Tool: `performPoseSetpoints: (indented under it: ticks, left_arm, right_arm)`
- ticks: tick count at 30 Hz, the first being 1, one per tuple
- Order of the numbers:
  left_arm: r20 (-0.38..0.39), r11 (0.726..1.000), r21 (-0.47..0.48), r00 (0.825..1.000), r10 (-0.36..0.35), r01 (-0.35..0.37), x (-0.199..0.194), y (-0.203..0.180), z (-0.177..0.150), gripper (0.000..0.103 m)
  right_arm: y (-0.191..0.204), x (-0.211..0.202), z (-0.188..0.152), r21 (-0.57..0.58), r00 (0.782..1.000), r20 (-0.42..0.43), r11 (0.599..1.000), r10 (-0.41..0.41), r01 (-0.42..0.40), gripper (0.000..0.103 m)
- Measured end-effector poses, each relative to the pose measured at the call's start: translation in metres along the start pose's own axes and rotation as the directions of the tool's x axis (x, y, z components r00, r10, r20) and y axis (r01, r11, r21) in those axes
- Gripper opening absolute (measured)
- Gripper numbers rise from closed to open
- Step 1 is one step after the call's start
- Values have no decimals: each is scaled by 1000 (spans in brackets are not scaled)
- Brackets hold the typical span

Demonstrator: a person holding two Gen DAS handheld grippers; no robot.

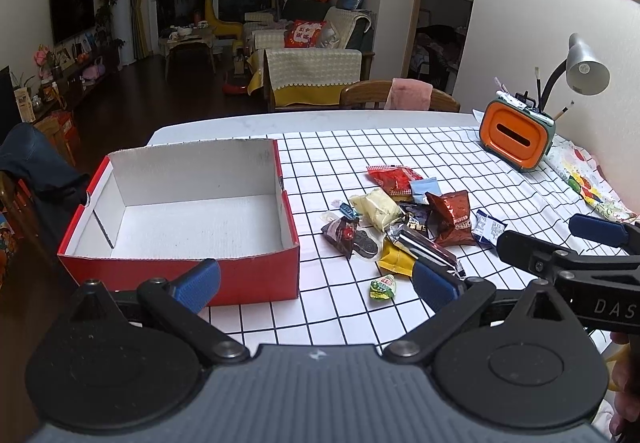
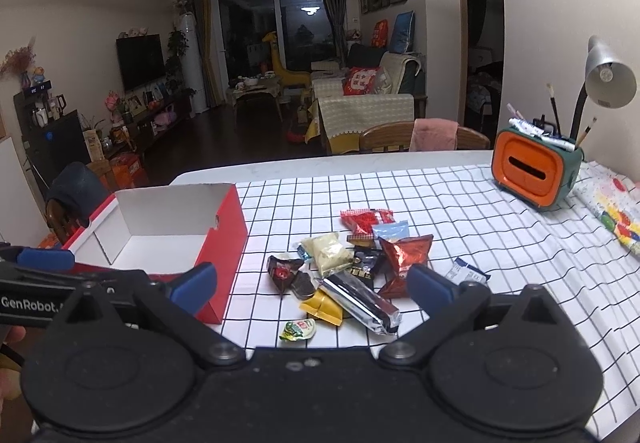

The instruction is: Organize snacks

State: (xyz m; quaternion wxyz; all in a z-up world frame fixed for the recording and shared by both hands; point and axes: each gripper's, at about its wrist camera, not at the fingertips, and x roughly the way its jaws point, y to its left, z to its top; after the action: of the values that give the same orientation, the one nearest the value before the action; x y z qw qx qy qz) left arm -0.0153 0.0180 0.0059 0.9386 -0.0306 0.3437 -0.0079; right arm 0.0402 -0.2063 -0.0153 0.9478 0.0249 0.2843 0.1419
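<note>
A pile of wrapped snacks (image 1: 404, 221) lies on the checked tablecloth, right of an empty red cardboard box (image 1: 188, 203) with a white inside. The pile (image 2: 356, 263) and the box (image 2: 160, 239) also show in the right wrist view. A small green candy (image 1: 383, 286) lies apart, nearest me. My left gripper (image 1: 316, 281) is open and empty, just in front of the box and pile. My right gripper (image 2: 312, 285) is open and empty, in front of the pile. A silver and black bar (image 2: 362, 301) lies between its fingers' line of sight.
An orange and green pen holder (image 1: 516, 133) and a desk lamp (image 1: 586, 67) stand at the table's far right. A patterned cloth (image 1: 588, 183) lies by the wall. A wooden chair (image 1: 400, 95) with a pink towel stands behind the table.
</note>
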Motion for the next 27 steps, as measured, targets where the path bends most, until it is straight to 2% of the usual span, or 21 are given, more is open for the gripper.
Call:
performPoseSetpoints:
  ticks: [27]
  left_arm:
    - [-32,1000,-10,999,15,-15,-3,0,-7,103]
  right_arm:
    - [0,-1,-5,10,1000,-18,1000,-2,2,102]
